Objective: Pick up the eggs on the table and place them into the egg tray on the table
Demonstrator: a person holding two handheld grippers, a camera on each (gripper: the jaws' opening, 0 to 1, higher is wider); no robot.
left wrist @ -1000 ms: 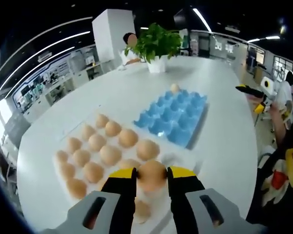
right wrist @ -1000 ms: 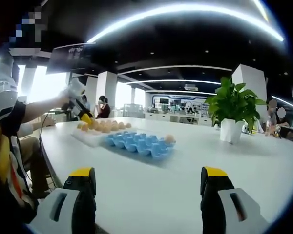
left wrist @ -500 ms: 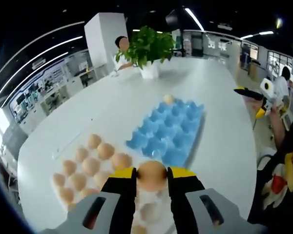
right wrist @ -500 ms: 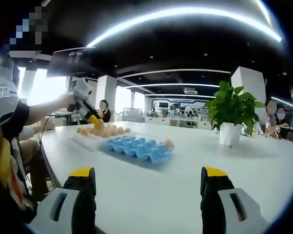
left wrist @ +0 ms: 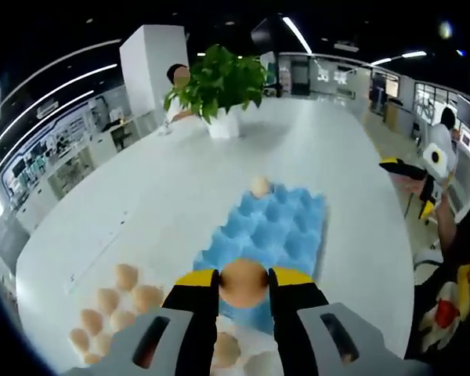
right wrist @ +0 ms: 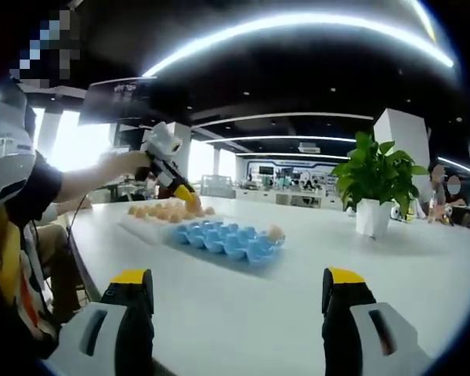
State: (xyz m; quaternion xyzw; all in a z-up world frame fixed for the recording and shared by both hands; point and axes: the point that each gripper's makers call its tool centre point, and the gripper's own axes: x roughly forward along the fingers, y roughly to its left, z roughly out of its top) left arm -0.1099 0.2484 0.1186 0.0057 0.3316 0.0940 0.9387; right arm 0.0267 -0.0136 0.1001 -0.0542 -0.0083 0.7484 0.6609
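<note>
In the left gripper view, the left gripper (left wrist: 244, 279) holds a brown egg (left wrist: 244, 283) between its two yellow-tipped jaws, which are closed on the egg's sides. The egg is in the air, above the near edge of the blue tray (left wrist: 269, 238). The tray lies on the white table (left wrist: 141, 204), and almost all its cups are empty. One egg (left wrist: 259, 186) sits in the tray's far corner, on the side toward the plant (left wrist: 218, 77). Near the tray, to its left in this view, the other eggs (left wrist: 110, 307) sit together on a white holder (left wrist: 243, 342) that reaches under the gripper. The plant is in a white pot, well beyond the tray on the table. To the right of the tray, past the table edge, the right gripper (left wrist: 407, 171) is seen with a hand around it.

In the right gripper view, the right gripper (right wrist: 239, 291) is wide open, with nothing between its jaws, and it hangs over the bare table (right wrist: 243, 313). The tray (right wrist: 223, 239) is farther out on the table, with the one egg (right wrist: 276, 232) at its right end. Just behind the tray's left end are the loose eggs (right wrist: 158, 210) on the holder. Above them, the person's arm (right wrist: 94, 168) reaches in from the left with the left gripper (right wrist: 189, 199); its yellow tips are over the left end of the tray. I cannot tell from here what they hold. The plant (right wrist: 374, 176) stands well to the right of the tray.
</note>
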